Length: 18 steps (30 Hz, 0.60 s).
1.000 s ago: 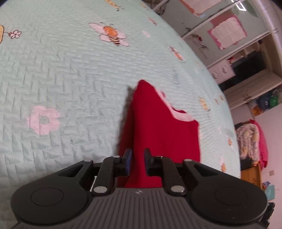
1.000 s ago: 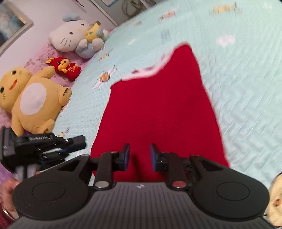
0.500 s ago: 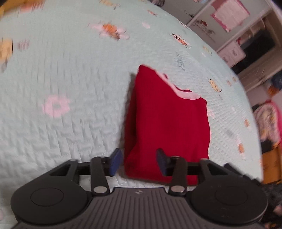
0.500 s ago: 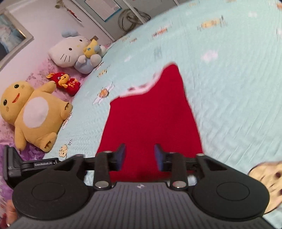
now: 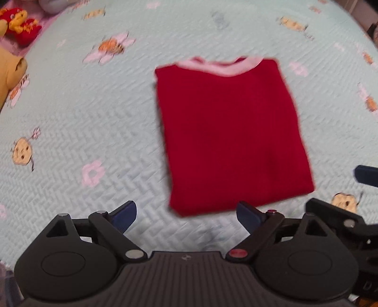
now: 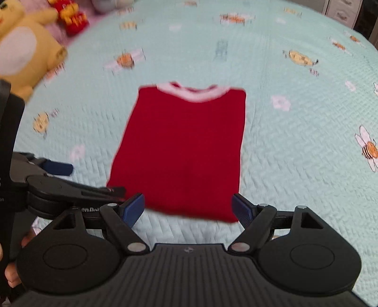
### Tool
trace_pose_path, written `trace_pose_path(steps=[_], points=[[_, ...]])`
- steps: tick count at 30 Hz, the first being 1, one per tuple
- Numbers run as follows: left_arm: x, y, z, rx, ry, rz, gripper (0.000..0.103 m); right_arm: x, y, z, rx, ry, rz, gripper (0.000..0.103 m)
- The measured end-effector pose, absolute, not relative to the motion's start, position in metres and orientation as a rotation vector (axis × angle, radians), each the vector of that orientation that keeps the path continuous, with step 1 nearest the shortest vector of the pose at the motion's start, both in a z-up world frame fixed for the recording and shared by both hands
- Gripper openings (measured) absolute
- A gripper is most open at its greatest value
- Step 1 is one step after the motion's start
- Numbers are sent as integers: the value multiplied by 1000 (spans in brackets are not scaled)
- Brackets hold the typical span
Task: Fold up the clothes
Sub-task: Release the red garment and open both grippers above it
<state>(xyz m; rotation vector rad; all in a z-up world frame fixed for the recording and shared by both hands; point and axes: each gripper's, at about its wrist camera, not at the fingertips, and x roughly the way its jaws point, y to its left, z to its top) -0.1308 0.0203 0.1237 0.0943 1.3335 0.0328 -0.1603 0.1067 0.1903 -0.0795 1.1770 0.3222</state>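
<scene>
Lying folded on bee-print quilt (image 5: 70, 113), red shirt (image 5: 231, 132), plush toys (image 6: 26, 47) beyond, both grippers' jaws just opened wide, empty.

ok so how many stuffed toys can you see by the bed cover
2 for sure: a yellow plush at the upper left edge of the bed cover, and a small red plush just beyond it. A pale blurred shape at the top edge may be a third.
</scene>
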Motion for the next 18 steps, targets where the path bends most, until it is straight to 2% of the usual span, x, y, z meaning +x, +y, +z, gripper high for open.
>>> trace_pose_path(steps=[18], points=[[-126,17,104,180,1353,-9,94,-154,115,161,-181,1167,289,80]])
